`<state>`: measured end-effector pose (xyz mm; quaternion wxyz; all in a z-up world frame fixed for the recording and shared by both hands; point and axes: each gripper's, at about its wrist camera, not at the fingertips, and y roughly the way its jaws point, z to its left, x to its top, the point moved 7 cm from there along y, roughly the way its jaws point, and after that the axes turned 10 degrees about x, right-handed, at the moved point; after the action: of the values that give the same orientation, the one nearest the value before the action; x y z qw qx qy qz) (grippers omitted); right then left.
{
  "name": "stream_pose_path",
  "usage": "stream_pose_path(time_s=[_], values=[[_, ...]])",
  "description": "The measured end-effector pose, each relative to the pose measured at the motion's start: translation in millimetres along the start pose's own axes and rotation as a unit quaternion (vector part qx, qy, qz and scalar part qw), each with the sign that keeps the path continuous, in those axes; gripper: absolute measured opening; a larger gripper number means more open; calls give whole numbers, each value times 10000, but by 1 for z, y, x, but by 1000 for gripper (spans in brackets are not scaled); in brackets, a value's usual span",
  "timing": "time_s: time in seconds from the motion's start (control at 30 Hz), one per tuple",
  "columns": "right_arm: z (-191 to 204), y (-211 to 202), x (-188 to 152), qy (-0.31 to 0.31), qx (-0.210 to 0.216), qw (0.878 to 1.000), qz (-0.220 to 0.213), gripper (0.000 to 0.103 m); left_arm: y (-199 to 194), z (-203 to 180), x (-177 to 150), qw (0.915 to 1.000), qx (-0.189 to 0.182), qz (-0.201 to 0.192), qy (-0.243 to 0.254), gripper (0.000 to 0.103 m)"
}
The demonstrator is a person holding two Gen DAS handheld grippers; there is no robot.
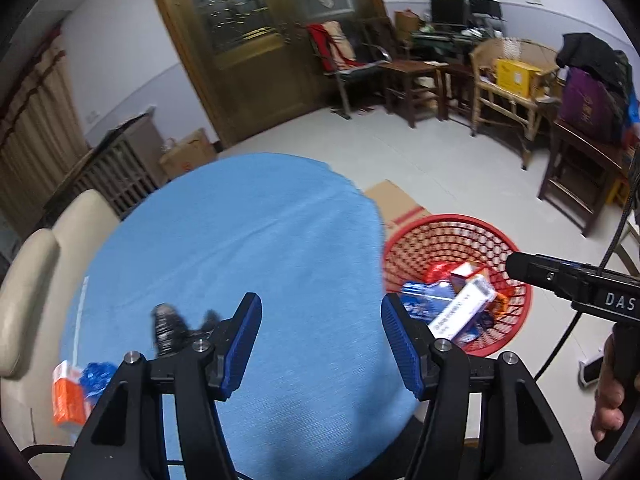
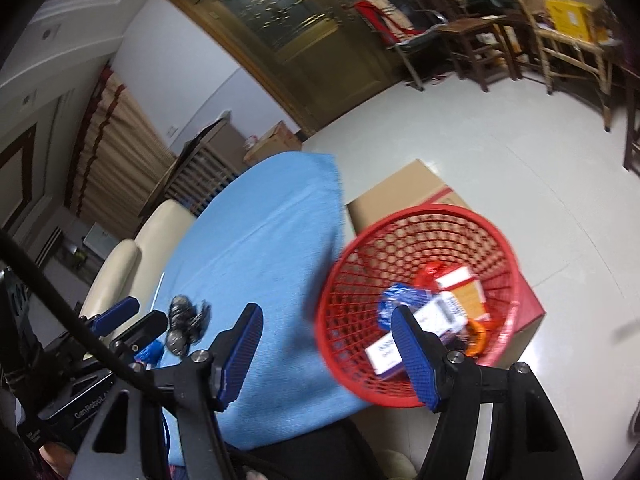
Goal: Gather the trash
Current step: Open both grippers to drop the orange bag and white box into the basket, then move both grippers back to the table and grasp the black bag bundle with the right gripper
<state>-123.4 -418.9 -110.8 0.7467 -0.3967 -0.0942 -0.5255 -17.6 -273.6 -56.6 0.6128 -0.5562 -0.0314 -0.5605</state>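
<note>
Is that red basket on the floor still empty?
No, the red basket already holds several pieces of trash, among them a white box and a crumpled blue wrapper.

Room behind your rig
You face a wooden double door (image 1: 256, 40); pale tiled floor (image 1: 420, 148); wooden chairs (image 1: 508, 84) along the lilac wall (image 1: 120, 60).

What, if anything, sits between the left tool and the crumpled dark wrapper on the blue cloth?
Nothing visible does. The left tool is open and empty, and the crumpled dark wrapper lies just beside its left finger on bare blue tablecloth. The orange carton lies off to the side, out of the path.
</note>
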Motion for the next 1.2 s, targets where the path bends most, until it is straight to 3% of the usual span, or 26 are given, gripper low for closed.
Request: stream_pose_path(time_s=[0.37,0.63,0.73,0.9,1.1,1.2], values=[[70,32,-13,-681,208,9967,393,71,-3,71,-30,9974,349,95,-625,63],[117,69,-27,-1106,280,9904,774,71,16,147,-88,9875,708,512,-1310,63],[139,94,-36,-1303,347,9859,988,71,24,196,-127,9762,1047,794,-1726,63],[178,146,-55,-1657,463,9752,1393,71,22,279,-196,9463,1766,1208,-2424,63],[211,214,-80,-1802,564,9636,1894,71,13,332,-251,9151,2206,1559,-2992,63],[218,255,-90,-1669,428,9612,2156,71,7,341,-263,9084,2349,1611,-3060,63]])
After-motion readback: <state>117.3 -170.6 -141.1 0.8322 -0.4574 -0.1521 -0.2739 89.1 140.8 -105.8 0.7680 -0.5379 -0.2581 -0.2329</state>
